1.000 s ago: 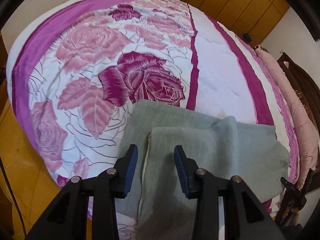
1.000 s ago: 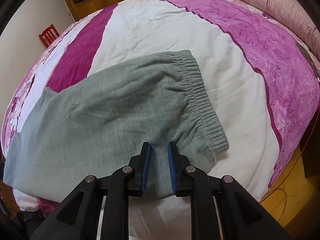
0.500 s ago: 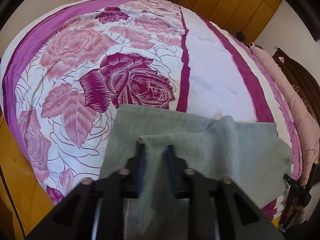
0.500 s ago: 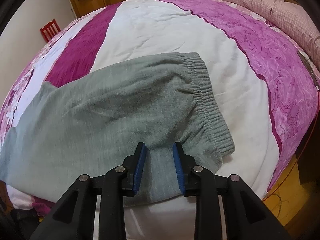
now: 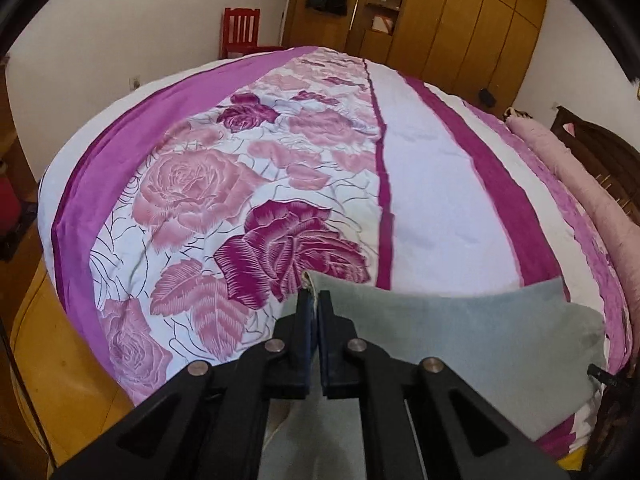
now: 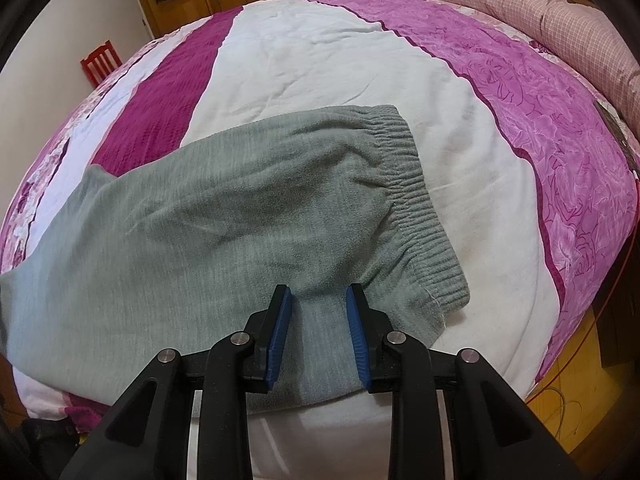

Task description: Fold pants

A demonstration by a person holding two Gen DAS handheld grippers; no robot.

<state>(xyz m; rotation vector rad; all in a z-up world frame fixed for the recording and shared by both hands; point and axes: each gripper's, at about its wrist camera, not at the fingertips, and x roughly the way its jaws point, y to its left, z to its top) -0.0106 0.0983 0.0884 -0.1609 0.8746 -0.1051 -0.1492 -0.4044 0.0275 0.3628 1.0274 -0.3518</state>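
We see left gripper (image 5: 315,300) clamped on pants (image 6: 224,216) cuff; right gripper (image 6: 316,312) part-open, holding nothing, nearer waistband (image 6: 416,204); legs stretch leftward from waistband.

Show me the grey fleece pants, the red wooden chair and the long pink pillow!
grey fleece pants (image 6: 208,216): right wrist view, middle of fabric.
red wooden chair (image 5: 241,32): left wrist view, backrest.
long pink pillow (image 6: 520,4): right wrist view, top side.

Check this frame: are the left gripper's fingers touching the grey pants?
Touching. The left wrist view shows the left gripper shut on the hem edge of the grey pants, with the cloth pinched between its fingers and lifted off the bedspread.
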